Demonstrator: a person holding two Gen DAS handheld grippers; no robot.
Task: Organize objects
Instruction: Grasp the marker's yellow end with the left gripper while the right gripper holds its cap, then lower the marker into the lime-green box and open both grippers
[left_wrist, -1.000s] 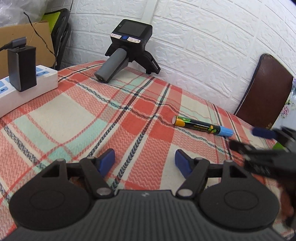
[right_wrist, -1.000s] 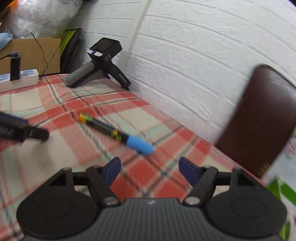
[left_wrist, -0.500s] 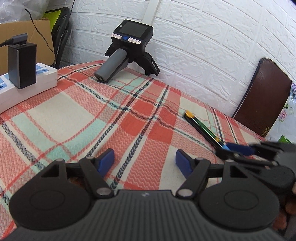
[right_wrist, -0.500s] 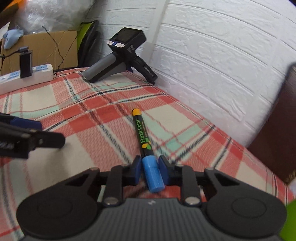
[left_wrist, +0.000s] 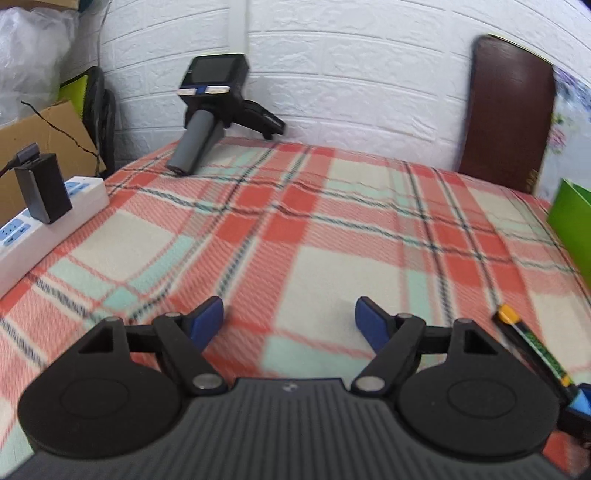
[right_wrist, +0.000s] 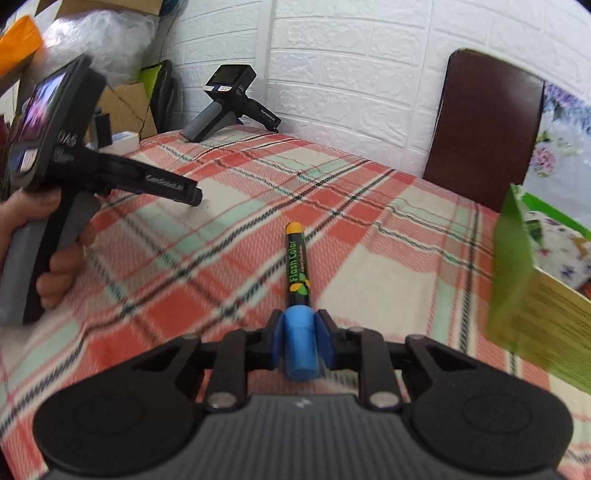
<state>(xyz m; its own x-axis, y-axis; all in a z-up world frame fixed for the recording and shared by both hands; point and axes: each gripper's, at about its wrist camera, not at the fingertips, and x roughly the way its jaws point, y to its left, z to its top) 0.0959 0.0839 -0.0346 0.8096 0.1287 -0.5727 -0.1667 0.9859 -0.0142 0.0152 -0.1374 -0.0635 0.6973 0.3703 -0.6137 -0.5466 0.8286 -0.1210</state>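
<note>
marker (right_wrist: 297, 280): is being held by its blue cap end, the black barrel and orange tip pointing forward over the cloth; judged from the gap beneath it, it is being carried clear of the cloth, not dragged

marker, other view (left_wrist: 532, 347): is being seen at the lower right edge of the left wrist view, just beside the left gripper's body, tip angled up and away

right gripper (right_wrist: 299, 336): is being kept clenched on the marker's cap, a blue pad pressing on each side; the cap end is probably being used because it is the thickest part and gives the pads a firm seat

left gripper (left_wrist: 290, 321): is being opened, nothing between its blue pads (left_wrist: 208, 317); only bare cloth is being framed there, so it is judged to be waiting for a next thing

hand (right_wrist: 48, 254): is being wrapped round the left gripper's grey handle, seen at the left of the right wrist view

cloth (left_wrist: 332, 229): plaid, red, cream and mint, is being used as the work surface

green box (right_wrist: 532, 288): is being shown near, to the right of the marker; it is being judged the likely place for it, though its inside is hidden

spare gripper (left_wrist: 214, 110): is being left propped at the far edge by the wall, well apart

power strip (left_wrist: 44, 236): is being kept at the left edge, a black charger (left_wrist: 42, 192) plugged in

chair (right_wrist: 484, 129): is being left against the wall, beyond the cloth
</note>
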